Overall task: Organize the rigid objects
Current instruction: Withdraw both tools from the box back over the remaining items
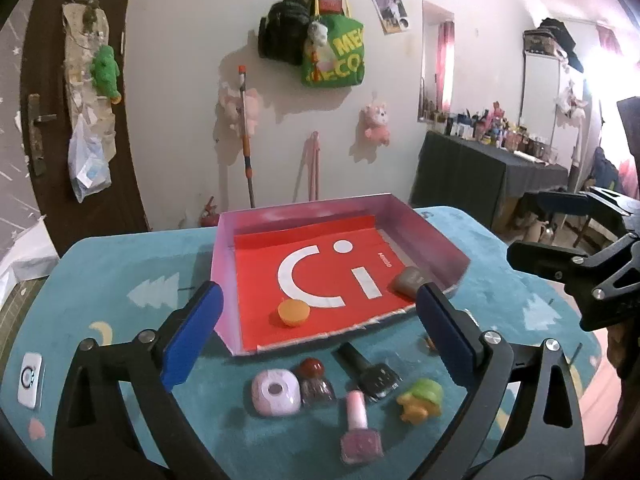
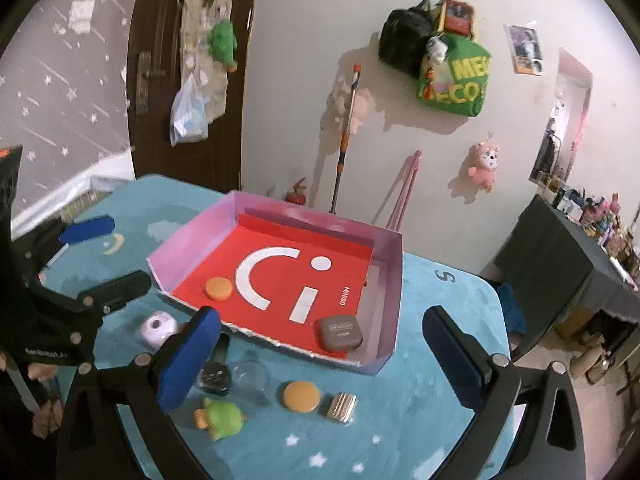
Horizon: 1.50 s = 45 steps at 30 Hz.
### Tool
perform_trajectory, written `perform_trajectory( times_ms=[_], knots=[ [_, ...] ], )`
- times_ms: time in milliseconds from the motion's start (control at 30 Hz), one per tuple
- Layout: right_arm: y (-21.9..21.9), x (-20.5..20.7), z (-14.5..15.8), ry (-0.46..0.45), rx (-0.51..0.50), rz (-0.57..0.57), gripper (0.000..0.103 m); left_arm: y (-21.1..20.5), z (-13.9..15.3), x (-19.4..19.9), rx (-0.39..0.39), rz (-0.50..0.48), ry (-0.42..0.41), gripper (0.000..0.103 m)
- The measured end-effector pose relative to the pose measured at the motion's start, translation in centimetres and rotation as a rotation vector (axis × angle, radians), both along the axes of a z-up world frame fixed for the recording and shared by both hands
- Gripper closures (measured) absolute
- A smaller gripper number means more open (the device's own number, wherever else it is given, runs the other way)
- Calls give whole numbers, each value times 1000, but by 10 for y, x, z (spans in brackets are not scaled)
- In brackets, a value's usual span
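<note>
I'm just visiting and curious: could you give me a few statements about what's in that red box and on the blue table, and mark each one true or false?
1. Both the left gripper and the right gripper stand open and hold nothing. True.
2. The box holds three things. False: only an orange disc and a grey case.
3. The green toy lies on the table, outside the box. True.
4. The pink nail polish bottle sits in the box. False: it lies on the table.
5. A second orange disc lies on the table. True.
</note>
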State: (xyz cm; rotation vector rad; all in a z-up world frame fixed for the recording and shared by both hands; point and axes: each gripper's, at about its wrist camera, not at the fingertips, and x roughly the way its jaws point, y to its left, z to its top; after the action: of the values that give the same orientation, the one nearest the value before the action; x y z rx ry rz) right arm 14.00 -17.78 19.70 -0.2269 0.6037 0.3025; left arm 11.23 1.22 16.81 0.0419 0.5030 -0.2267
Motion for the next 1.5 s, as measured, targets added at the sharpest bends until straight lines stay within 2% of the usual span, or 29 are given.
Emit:
perform_trajectory(
  times_ms=[167,333,467,667,1000,1133,1500],
  knots=[
    [-9,-39,-3,-42,50,-24,0,-4,-6,-30,-3,20,-24,4],
    [-17,-65,-19,-39,99,-56,0,-5,-19,-49,-3,55,-33,4],
    [-19,-82,-39,-38,107,-89,0,-6,-36,-61,-14,67,-12,4],
    [-21,-99,-74,-23,121,-124,0,-4,-67,-69,-25,76,62,4],
    [-27,-106,-121,11,201,-183,0,-3,-114,-74,-47,99,150,4],
    [-22,-112,-139,-24,180,-216,0,-8,-122,-76,-29,100,141,4],
    [-24,-114,-164,4,175,-239,0,-5,-138,-84,-29,112,134,4]
  ],
)
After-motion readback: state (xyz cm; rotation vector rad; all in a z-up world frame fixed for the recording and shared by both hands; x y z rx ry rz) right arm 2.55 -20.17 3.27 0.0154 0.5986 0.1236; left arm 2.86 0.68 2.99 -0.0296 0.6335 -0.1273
